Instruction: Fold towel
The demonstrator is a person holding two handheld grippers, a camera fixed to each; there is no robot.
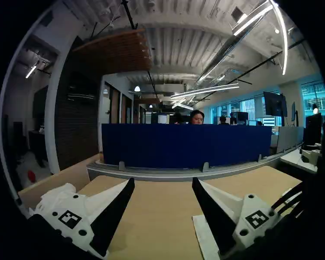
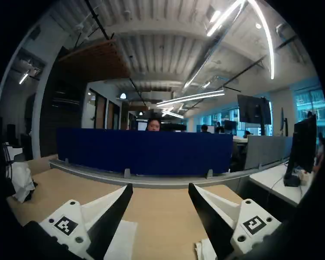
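Left gripper view, left to right: a crumpled white bundle (image 1: 60, 190) sits behind the left finger, material unclear. The left gripper (image 1: 162, 180) hangs over the tan table (image 1: 162, 216), fingers spread wide apart, nothing between them. The white towel (image 1: 201, 234) lies flat at lower right, its edge running under the right finger; contact cannot be told. A blue partition (image 1: 184, 145) runs along the table's far edge. Right gripper view, left to right: the right gripper (image 2: 160, 186) also has its fingers apart and empty. The towel (image 2: 123, 240) lies flat on the table below it, showing beside each finger. A dark monitor (image 2: 303, 143) stands far right on another desk.
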